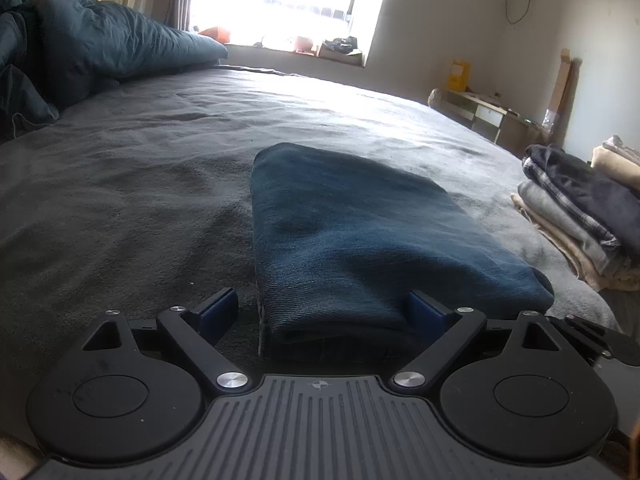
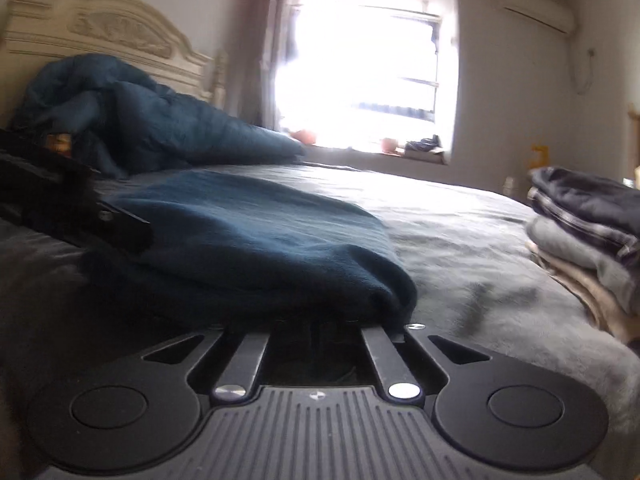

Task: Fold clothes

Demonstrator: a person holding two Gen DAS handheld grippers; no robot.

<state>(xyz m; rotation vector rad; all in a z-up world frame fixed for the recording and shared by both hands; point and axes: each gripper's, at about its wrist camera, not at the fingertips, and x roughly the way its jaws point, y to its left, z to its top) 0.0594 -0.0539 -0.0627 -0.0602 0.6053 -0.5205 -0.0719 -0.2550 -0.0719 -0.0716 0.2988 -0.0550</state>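
A folded dark blue garment (image 1: 352, 232) lies lengthwise on the grey bed sheet (image 1: 120, 180). My left gripper (image 1: 322, 310) is open wide around its near end. The left finger (image 1: 218, 308) stands clear of the cloth, and the right finger (image 1: 426, 312) sits against the garment's side. In the right wrist view the same garment (image 2: 248, 240) drapes over my right gripper (image 2: 316, 322). Its jaws are drawn together and its fingertips are buried in the near edge. The left gripper's black body (image 2: 80, 216) shows at the garment's left.
A stack of folded clothes (image 1: 580, 216) (image 2: 588, 232) sits at the bed's right edge. A rumpled blue duvet (image 1: 100, 40) (image 2: 160, 120) is piled at the cream headboard (image 2: 100, 36). A low cabinet (image 1: 480, 112) stands by the far wall under a bright window.
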